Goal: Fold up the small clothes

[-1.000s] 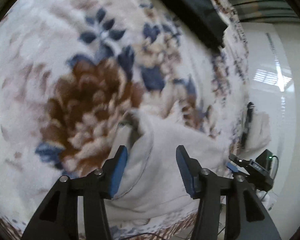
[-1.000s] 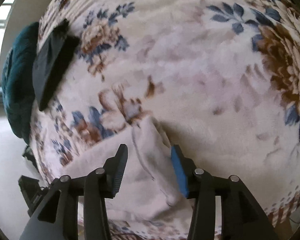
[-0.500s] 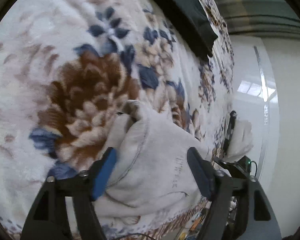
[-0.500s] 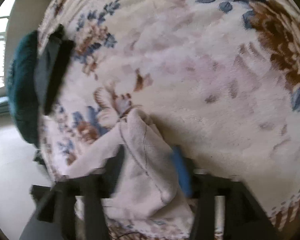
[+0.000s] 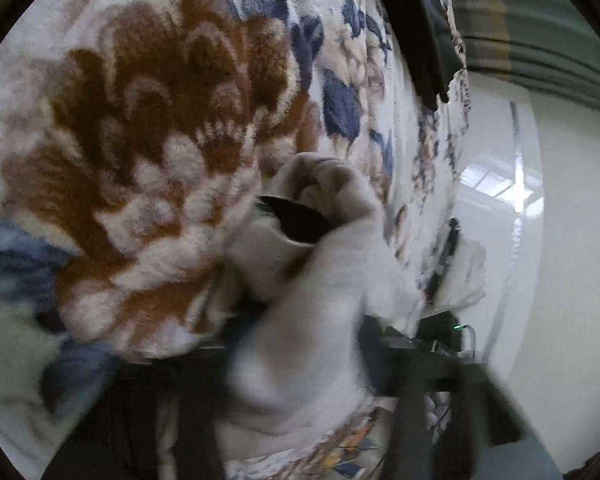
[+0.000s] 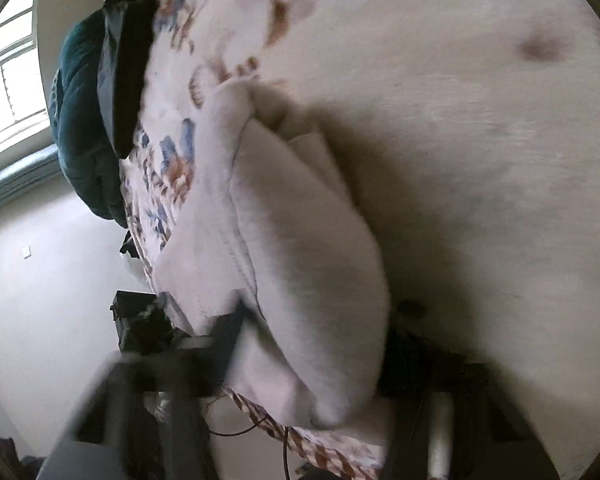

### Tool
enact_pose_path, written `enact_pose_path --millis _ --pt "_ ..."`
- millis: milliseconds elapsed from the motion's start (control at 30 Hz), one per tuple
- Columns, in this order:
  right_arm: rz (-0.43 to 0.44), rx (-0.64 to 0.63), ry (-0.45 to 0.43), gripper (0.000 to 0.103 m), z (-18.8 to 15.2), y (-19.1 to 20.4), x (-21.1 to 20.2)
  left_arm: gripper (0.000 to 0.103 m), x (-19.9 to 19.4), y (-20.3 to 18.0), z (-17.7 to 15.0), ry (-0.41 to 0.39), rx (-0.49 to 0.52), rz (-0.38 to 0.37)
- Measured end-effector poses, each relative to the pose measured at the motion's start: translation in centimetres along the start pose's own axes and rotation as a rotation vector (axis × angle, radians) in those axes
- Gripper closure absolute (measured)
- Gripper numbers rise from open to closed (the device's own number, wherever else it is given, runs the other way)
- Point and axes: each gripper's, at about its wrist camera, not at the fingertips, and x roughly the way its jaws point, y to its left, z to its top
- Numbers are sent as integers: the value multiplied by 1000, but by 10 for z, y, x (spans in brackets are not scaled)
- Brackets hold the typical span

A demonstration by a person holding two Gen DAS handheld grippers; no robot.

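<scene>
Left gripper (image 5: pixel 300 344): I see it clamped on cloth (image 5: pixel 300 320), lower centre.
Right gripper (image 6: pixel 308 344): clamped on cloth, lower centre.
Blanket (image 5: pixel 140 120): floral, beneath.

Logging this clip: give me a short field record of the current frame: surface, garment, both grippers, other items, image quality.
surface: floral fleece blanket
garment: off-white small garment, bunched, near the blanket's edge
left gripper: garment between its fingers; blurred, closure unclear
right gripper: garment between its fingers; blurred, closure unclear
other items: dark folded cloth further along the blanket; teal fabric beside it
image quality: motion blur in both wrist views
</scene>
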Motion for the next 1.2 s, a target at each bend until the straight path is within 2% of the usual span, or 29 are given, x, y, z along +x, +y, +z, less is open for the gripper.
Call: enact_pose_path --millis 67,200,267,300,333,367,400,433,533,567,667,700,733,767,800,833,867,1067,1200 --pt "9 -3 -15 81 -1 7 -2 87 -5 2 -2 -17 -21 -9" --pt "-7 -22 -28 83 -5 27 -7 89 -17 -13 -4 -29 9 -3" --pt "-45 -29 -21 83 -5 33 -10 88 -13 -20 -3 8 35 3" --pt "-60 -18 -9 82 -4 32 -10 81 -12 -21 -1 25 52 55" --pt "-55 2 11 80 -1 29 -8 67 -11 -18 1 35 56 86" --pt "-55 19 20 77 1 26 -8 59 -12 -14 3 44 60 114" --pt "-58 30 24 76 4 24 -7 45 -14 -11 4 46 61 115" --pt "-57 30 32 76 3 23 -7 36 -18 -6 3 47 57 93" --pt "-68 18 51 70 6 22 -2 27 -17 11 2 66 35 21" --pt "-70 15 63 65 7 20 0 27 -10 16 2 76 14 8" --pt "-61 40 74 63 9 13 10 26 2 13 4 90 4 -30" --pt "-52 55 67 63 10 11 11 26 4 8 4 78 9 -14" --pt "-46 59 58 63 10 11 11 31 4 5 4 65 15 -11" --pt "-58 49 36 68 9 15 10 44 2 -1 2 44 31 9" --pt "-67 37 24 73 7 16 7 84 1 -5 2 32 45 30" --pt "-73 24 11 79 5 20 6 85 -3 -10 1 28 59 39" --pt "-79 6 -3 81 3 25 4 85 -5 -14 1 16 62 47" --pt "-73 -25 -41 85 -6 59 -10 86 -19 -56 -5 -24 121 84" --pt "-26 -74 -43 85 1 103 -26 86 -35 -93 11 -52 151 65"
